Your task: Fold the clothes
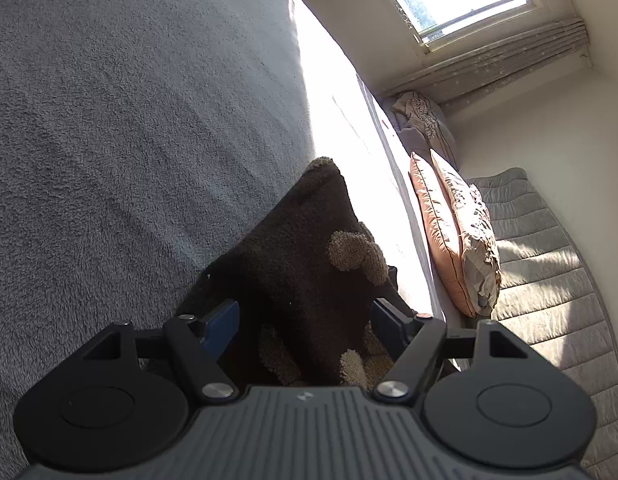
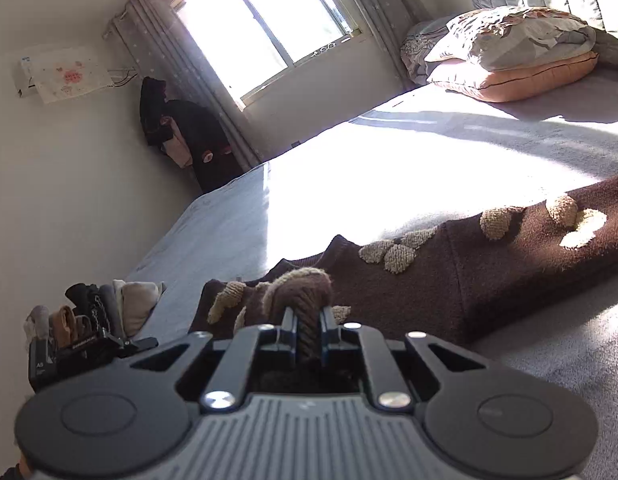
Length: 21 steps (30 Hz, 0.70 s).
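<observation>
sweater (image 2: 489, 264): fuzzy brown knit, bumpy tan patches, long on soft grey bed (image 2: 549, 380) | right claw (image 2: 307, 322): pinching its ribbed edge | left claw (image 1: 305, 316): wide, sweater between fingers

The sweater (image 2: 449, 272) lies on the bed (image 2: 529, 144), pillows (image 2: 517, 56) behind it, clothes pile (image 2: 109, 312) left.

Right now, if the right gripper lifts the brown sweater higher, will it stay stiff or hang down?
Probably it hangs: the brown sweater is thick knit, bunched where the right gripper pinches it. It likely grips well, since its surface looks fuzzy. The left gripper stands open around it.
</observation>
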Available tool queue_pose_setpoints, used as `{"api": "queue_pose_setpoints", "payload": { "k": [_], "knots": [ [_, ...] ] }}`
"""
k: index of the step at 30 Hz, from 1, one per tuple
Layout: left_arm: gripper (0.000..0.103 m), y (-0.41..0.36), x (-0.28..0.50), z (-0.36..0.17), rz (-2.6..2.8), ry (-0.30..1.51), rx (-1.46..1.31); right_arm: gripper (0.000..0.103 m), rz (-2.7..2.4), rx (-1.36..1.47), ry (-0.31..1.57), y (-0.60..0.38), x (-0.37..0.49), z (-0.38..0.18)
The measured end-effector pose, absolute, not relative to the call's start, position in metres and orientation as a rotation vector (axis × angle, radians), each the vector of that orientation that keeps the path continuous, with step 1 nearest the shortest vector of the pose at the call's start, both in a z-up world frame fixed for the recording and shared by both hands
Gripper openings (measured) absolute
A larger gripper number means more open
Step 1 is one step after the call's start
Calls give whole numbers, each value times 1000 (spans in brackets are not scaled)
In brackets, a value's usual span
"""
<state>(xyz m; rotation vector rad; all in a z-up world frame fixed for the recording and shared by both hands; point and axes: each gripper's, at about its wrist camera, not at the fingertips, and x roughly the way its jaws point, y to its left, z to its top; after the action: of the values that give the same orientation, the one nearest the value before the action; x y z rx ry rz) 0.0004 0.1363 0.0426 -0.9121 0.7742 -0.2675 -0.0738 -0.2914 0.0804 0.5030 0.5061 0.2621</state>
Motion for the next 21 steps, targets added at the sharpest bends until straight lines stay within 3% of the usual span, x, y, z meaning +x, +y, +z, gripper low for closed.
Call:
{"api": "queue_pose_setpoints", "payload": {
  "k": [15,21],
  "knots": [
    [74,133,35,23,-253,690,-1037,12,304,651,535,-300,-66,71],
    [64,139,38,29,-193,670,-924,12,184,497,746,-282,-47,41]
  ]
}}
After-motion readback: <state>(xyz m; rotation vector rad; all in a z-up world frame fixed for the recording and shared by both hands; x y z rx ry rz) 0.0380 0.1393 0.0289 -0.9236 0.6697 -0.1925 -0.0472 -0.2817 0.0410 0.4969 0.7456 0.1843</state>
